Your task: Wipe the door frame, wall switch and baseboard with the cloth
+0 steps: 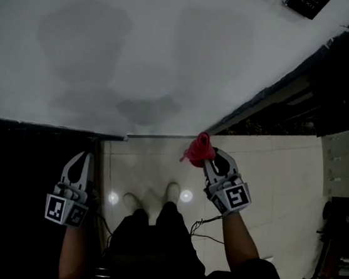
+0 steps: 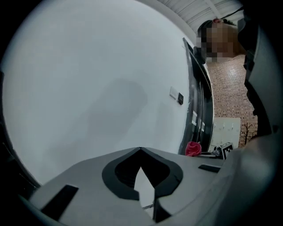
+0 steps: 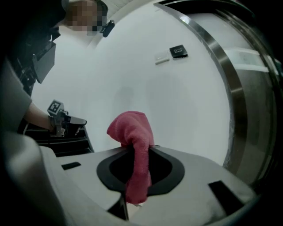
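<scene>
Two claws, one cloth.

Right claw [image 1: 206, 160]: clamped on the red cloth [image 1: 198, 148]. A bunched end stands proud of the tips and the tail hangs back between the jaws. It is held low at the foot of the white wall [image 1: 172, 53], near the corner with the dark metal door frame [image 1: 275, 94]. Whether it touches the wall cannot be told.

Left claw [image 1: 82, 162]: jaws drawn together at the tips with nothing in them, held apart to the left in front of a dark panel [image 1: 24, 180].

Wall fittings: a white switch plate [image 3: 162, 58] and a black plate [image 3: 178, 51] sit side by side, high up and well apart from the cloth.

Floor [image 1: 277, 173]: pale glossy tiles. The person's shoes [image 1: 173, 192] are behind the claws, and a thin black cable [image 1: 205, 225] trails under the right forearm.

Far right: a pale locker [image 1: 348, 163].
</scene>
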{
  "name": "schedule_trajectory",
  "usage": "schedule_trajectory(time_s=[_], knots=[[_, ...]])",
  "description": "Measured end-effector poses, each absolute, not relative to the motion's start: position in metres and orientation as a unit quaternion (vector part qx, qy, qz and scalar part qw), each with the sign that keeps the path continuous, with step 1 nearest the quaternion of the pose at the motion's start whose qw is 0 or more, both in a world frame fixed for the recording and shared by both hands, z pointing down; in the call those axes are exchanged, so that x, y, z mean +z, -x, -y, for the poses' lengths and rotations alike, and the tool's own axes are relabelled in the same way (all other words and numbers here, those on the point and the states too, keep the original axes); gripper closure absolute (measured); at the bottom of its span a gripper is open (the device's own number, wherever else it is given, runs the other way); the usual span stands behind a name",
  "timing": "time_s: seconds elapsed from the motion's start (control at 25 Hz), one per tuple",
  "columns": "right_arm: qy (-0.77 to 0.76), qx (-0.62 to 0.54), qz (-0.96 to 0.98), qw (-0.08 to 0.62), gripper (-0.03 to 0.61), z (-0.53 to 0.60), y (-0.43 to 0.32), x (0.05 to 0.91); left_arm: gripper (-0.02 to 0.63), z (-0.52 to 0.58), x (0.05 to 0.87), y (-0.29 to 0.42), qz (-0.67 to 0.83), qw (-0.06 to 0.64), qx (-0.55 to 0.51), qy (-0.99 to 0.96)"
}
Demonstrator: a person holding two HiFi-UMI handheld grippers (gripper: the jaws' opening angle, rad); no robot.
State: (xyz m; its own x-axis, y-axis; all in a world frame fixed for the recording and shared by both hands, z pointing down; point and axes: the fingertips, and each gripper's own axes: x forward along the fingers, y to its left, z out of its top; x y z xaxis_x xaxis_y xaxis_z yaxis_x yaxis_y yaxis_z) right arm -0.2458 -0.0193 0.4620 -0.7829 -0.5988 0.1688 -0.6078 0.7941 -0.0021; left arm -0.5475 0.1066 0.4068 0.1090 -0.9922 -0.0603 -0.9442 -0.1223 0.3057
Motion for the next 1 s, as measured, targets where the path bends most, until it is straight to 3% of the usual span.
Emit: schedule_trajectory(time_s=[0.48,1.0], knots=[[-0.159,0.064,0.973,0.155,0.518,0.010,0.334,0.632,0.617,-0.074,0.554,0.516,0.680,0.122,-0.085,-0.718],[-0.026,0.029,0.978,0.204,0.518,0.016,0.486,0.980,0.617,-0.077,0.874,0.579,0.694,0.119,-0.087,-0.704]])
